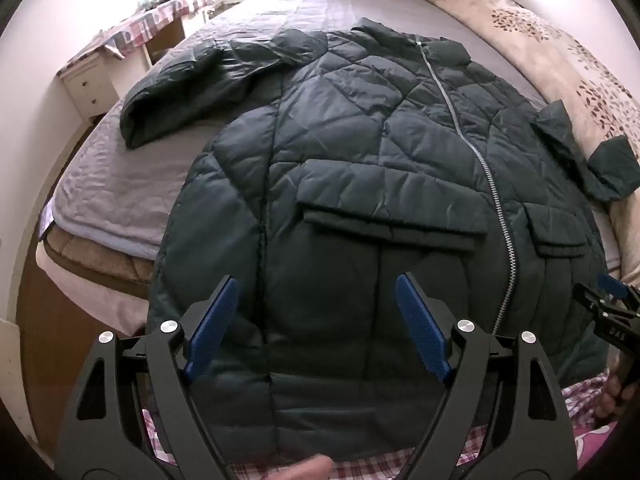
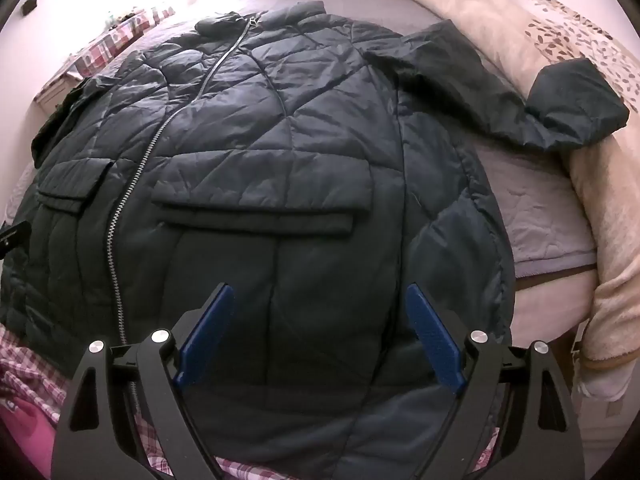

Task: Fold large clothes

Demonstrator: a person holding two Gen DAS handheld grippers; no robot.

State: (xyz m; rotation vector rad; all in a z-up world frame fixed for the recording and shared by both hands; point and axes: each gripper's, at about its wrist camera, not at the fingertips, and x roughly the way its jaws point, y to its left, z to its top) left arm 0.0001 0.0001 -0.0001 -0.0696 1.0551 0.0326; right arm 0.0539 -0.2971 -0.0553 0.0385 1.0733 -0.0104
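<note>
Dark green quilted puffer jacket spread front-up, zipped, on grey-sheeted bed, sleeves thrown out to either side, hem toward the person: likely laid flat to ready a first fold. Left tool and right tool both hover over the hem, blue pads wide apart, gripping nothing. Left view alone shows left sleeve and checked tabletop; right view alone shows right sleeve draped fully onto beige leaf-print blanket.

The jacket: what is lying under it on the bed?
Under the jacket lies a grey quilt; its right sleeve rests on a beige blanket. Anything directly beneath is covered.
</note>
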